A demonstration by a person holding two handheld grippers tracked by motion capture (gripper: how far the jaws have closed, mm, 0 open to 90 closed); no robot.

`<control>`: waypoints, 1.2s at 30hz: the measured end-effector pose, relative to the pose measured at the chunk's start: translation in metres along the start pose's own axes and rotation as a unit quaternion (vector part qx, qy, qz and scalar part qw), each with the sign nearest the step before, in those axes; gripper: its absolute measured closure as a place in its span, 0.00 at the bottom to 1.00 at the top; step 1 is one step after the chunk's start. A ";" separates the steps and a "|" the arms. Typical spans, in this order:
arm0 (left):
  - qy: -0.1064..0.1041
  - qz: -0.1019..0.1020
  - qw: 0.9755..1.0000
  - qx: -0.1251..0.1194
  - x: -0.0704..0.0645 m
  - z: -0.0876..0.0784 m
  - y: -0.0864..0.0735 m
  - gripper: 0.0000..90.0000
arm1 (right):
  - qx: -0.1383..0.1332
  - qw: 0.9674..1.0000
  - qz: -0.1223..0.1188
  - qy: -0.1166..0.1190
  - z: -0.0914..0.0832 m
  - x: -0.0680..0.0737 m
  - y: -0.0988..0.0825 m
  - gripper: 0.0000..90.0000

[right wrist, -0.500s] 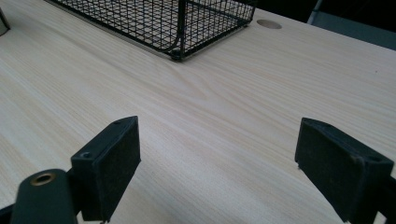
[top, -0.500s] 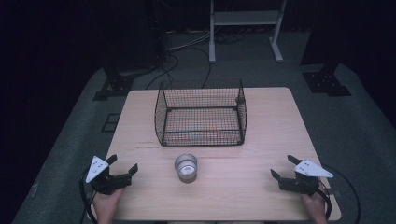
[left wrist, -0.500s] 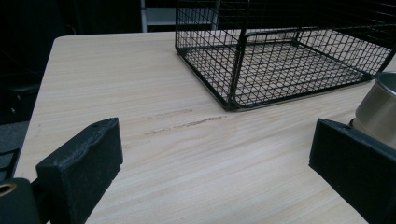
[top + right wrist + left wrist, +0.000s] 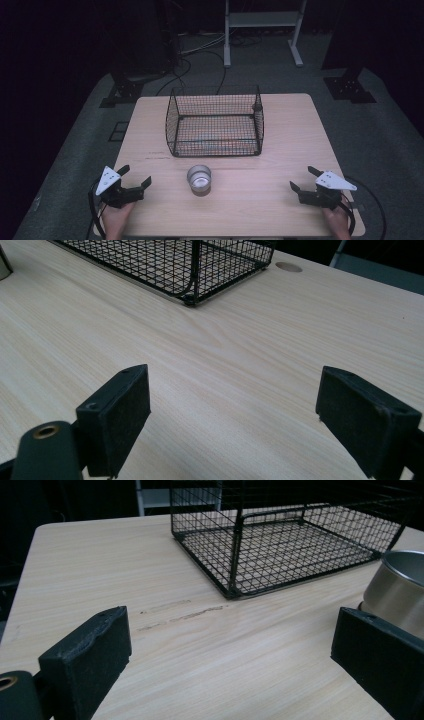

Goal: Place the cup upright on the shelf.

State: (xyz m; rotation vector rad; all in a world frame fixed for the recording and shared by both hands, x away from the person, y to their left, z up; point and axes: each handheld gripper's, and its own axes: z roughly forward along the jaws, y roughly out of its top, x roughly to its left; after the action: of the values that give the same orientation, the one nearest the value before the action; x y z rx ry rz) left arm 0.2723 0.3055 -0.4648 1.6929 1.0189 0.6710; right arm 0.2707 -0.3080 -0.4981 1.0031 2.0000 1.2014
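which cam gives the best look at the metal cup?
High view: the whole metal cup shows, upright on the table in front of the wire basket. Left gripper view catches part of its side and rim at the right edge; right gripper view just a sliver top left.

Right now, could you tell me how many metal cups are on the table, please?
1. A single metal cup stands upright on the table, just in front of the empty wire basket, between the two tools; nothing seems hidden.
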 end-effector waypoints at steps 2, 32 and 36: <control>-0.005 0.004 1.000 0.000 -0.002 0.002 0.000 0.02 | 0.000 1.000 0.001 0.000 0.000 0.000 0.000 0.15; -0.050 0.042 0.998 0.012 -0.021 0.014 0.005 0.02 | 0.001 1.000 0.002 -0.002 0.000 0.000 0.000 0.15; -0.063 0.042 0.997 0.007 -0.023 0.015 0.006 0.02 | 0.001 1.000 0.002 -0.002 0.000 0.000 0.000 0.15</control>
State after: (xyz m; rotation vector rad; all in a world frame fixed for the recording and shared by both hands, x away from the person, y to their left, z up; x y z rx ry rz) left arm 0.2754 0.2773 -0.4635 1.7751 0.8688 0.6042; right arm 0.2708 -0.3079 -0.4981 1.0092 1.9979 1.1981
